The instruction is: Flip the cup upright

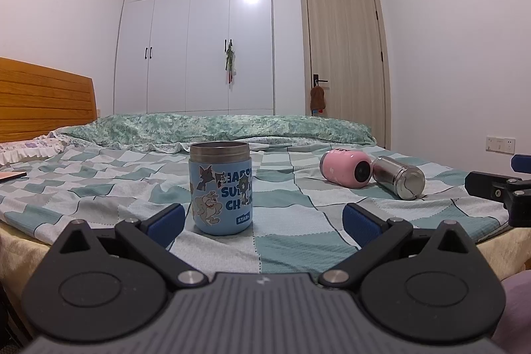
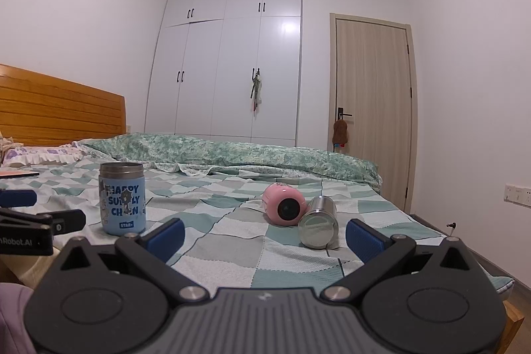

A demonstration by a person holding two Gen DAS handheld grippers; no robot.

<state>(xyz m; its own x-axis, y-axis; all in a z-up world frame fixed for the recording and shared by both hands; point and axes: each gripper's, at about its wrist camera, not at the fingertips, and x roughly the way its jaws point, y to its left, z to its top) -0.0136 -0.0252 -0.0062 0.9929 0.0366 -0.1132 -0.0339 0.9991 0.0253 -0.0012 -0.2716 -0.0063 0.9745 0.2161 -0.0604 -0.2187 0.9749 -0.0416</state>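
A blue cartoon cup [image 1: 220,188] with a steel rim stands upright on the checked bedspread [image 1: 292,241]; it also shows in the right wrist view [image 2: 122,199]. A pink cup [image 1: 345,168] and a steel cup [image 1: 400,177] lie on their sides, touching; both show in the right wrist view, pink [image 2: 283,204], steel [image 2: 318,227]. My left gripper [image 1: 264,221] is open and empty, just in front of the blue cup. My right gripper [image 2: 264,236] is open and empty, just in front of the lying cups.
A folded green quilt [image 1: 219,128] lies along the far side of the bed. A wooden headboard [image 1: 43,98] and pillows are at the left. White wardrobe [image 1: 195,38] and door [image 1: 345,55] stand behind. The bed's near edge is below the grippers.
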